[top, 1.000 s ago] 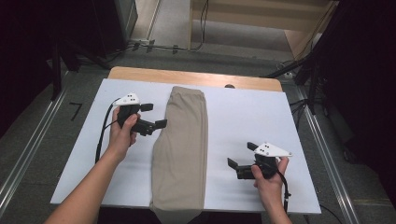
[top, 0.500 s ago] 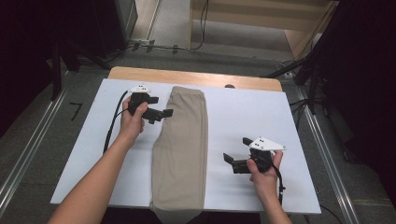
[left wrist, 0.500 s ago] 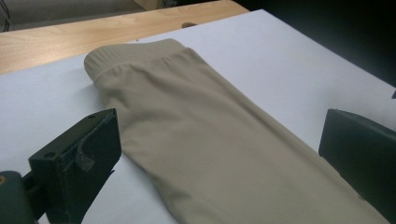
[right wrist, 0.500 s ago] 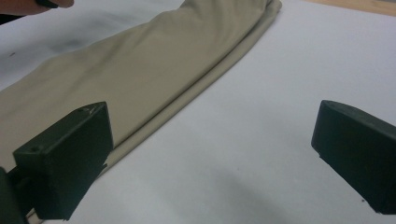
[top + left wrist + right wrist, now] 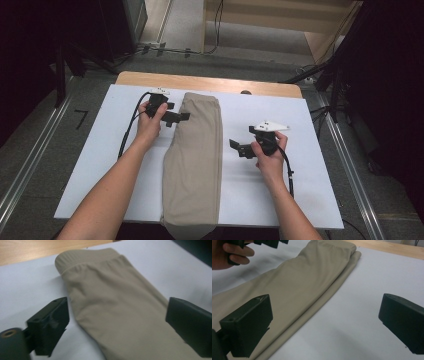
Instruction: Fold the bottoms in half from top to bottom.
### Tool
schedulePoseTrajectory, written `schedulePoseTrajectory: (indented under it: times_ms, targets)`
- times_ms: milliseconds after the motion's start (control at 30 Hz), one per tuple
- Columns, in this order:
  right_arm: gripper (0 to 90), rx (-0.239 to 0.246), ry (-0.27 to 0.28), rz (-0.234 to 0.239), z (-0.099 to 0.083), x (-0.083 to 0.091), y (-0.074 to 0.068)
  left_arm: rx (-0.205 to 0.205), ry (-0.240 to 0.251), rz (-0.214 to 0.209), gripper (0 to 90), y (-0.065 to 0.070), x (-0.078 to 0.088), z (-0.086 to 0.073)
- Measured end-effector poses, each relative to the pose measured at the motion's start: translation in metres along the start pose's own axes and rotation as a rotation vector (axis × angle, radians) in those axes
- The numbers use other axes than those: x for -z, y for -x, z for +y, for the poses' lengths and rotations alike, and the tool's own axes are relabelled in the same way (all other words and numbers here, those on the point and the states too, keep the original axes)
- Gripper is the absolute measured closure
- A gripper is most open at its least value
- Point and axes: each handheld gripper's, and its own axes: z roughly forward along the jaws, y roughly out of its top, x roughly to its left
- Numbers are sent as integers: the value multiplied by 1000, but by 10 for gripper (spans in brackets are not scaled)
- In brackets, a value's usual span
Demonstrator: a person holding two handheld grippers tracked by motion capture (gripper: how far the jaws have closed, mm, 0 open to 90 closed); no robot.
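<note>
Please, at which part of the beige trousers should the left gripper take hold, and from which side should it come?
Probably the waistband corner at the far end of the trousers, approached from their left edge, where the left gripper already stands open beside it. The trousers lie flat and folded lengthwise on the white board, so only an edge offers a fold to pinch; the gathered waistband looks thickest there.

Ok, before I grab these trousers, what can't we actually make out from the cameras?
- Trousers: the hem end runs off the table's near edge and the bottom of the high view.
- Layers: the right gripper view shows a stacked fold edge; how many layers lie beneath is hidden.
- Left gripper: whether its jaws touch the cloth is too small in the high view, blurred in its own view.
- Dark spot at the far board edge: too small to identify.
</note>
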Motion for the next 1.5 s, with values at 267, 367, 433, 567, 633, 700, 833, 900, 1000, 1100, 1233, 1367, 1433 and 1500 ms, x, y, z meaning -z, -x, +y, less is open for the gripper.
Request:
schedulePoseTrajectory:
  times_ms: [267, 367, 433, 567, 633, 700, 833, 900, 1000, 1100, 1233, 1367, 1433, 1500]
  targets:
    - [108, -34, -38, -17, 30, -41, 17, 81, -10, 71, 219, -14, -6, 3]
    - [163, -88, -57, -29, 40, -58, 26, 97, -19, 98, 249, -18, -9, 3]
    - [238, -103, -87, -43, 46, -71, 30, 98, -37, 104, 274, -20, -11, 4]
    - [283, -142, -145, -49, 54, -99, 36, 114, -57, 127, 313, -23, -19, 4]
    - [301, -140, -151, -76, 56, -109, 37, 122, -55, 133, 314, -24, -22, 5]
    - [311, -125, -164, -100, 59, -119, 37, 122, -59, 138, 317, -24, -24, 7]
    - [329, -144, -172, -144, 63, -133, 45, 111, -69, 154, 317, -27, -29, 11]
    - [347, -178, -168, -150, 63, -137, 48, 111, -90, 162, 318, -29, -33, 12]
    - [368, -168, -164, -153, 63, -145, 50, 109, -86, 166, 321, -30, -36, 13]
    - [371, -130, -157, -164, 64, -150, 45, 103, -89, 178, 350, -31, -38, 15]
    - [533, -79, -171, -172, 66, -156, 37, 139, -84, 165, 533, -34, -38, 14]
    - [769, -68, -182, -114, 66, -158, 33, 27, -88, 196, 683, -24, -34, 13]
    - [839, -109, -189, -75, 65, -155, 36, 23, -53, 173, 771, -21, -28, 12]
    - [855, -139, -162, -49, 65, -150, 37, 22, -22, 148, 863, -19, -20, 12]
